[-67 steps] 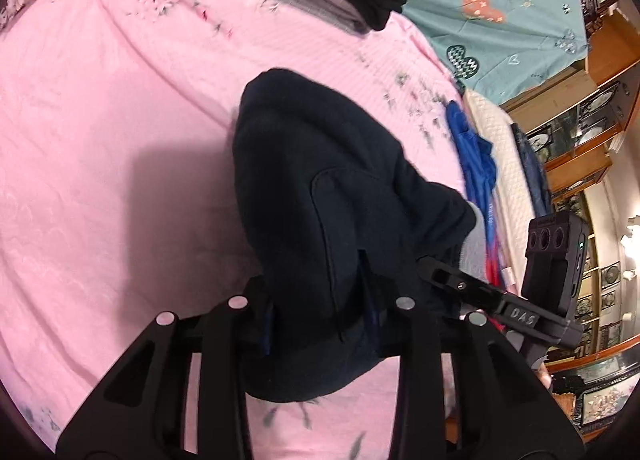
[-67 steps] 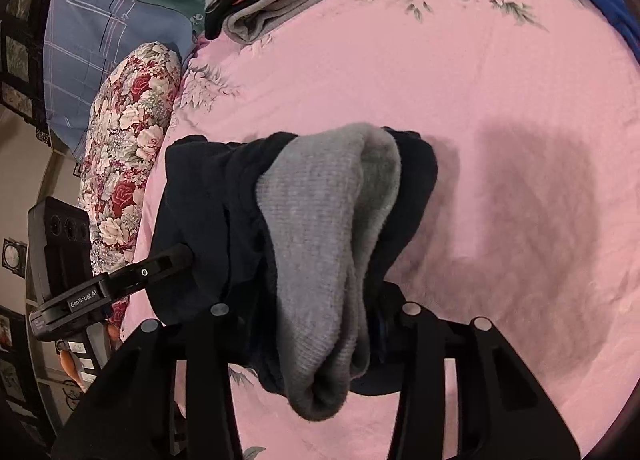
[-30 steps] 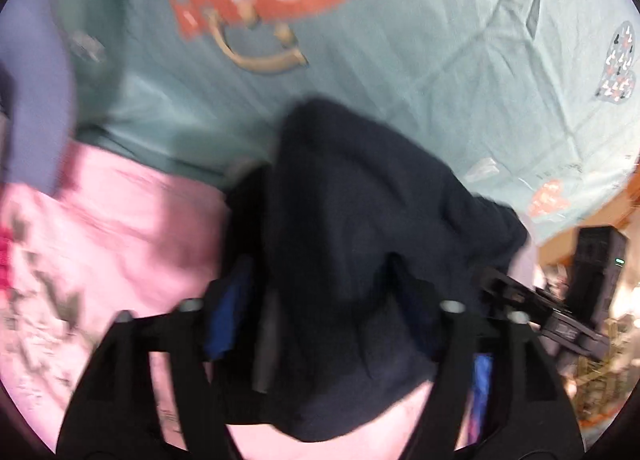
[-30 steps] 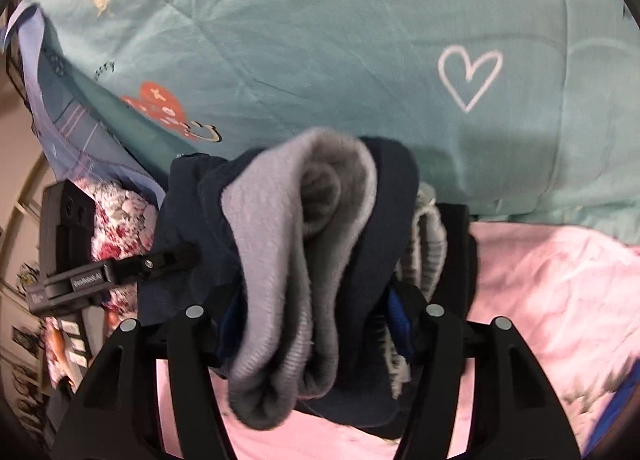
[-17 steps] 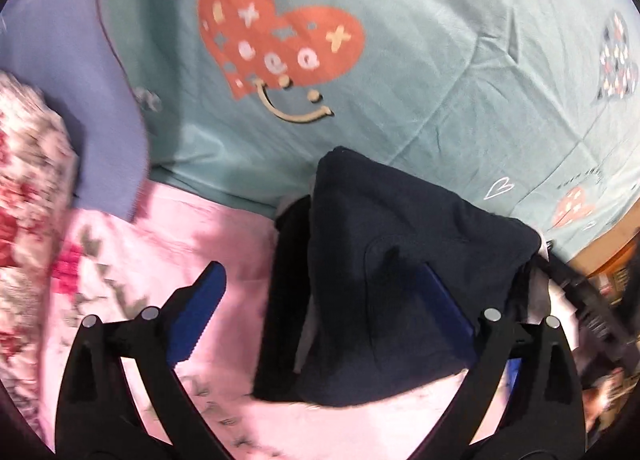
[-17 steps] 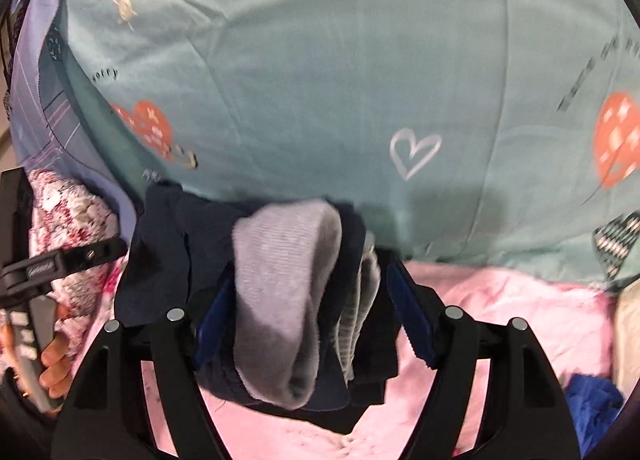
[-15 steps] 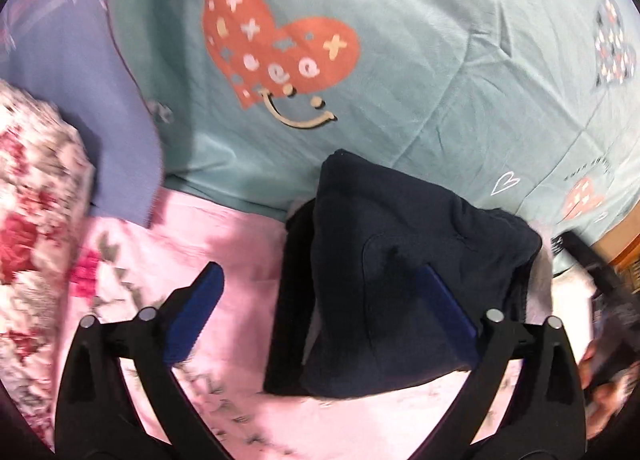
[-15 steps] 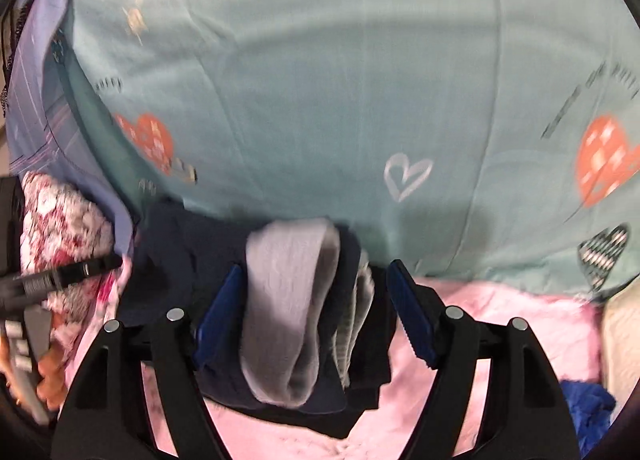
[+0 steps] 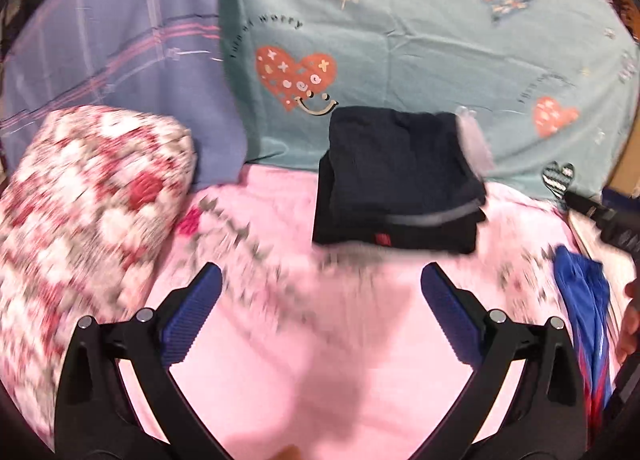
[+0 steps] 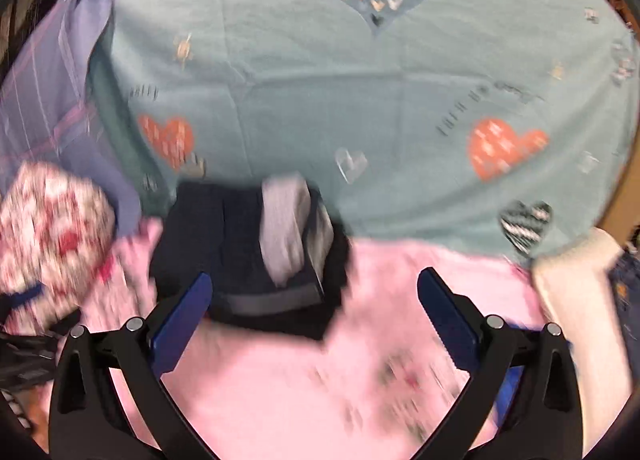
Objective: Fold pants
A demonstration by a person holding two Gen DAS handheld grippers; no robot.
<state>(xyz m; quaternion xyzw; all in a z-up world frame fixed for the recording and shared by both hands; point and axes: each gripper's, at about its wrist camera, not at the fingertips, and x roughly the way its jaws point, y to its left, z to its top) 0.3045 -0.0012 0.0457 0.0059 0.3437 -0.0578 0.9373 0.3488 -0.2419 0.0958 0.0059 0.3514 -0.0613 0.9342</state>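
The folded dark navy pants (image 9: 396, 167) with a grey inner lining lie on top of a stack of folded clothes at the far edge of the pink bedsheet (image 9: 304, 340). They also show in the right wrist view (image 10: 256, 244). My left gripper (image 9: 320, 320) is open and empty, drawn back from the stack. My right gripper (image 10: 316, 320) is open and empty, just in front of the stack.
A teal heart-print quilt (image 9: 400, 39) stands behind the stack. A floral pillow (image 9: 80, 199) lies at the left, with a lilac plaid cover (image 9: 112, 51) behind it. A blue garment (image 9: 584, 300) lies at the right. A cream blanket (image 10: 576, 300) sits at the right.
Both grippers carried the folded pants to the stack by the quilt, opened and let go. They have since drawn back from the stack.
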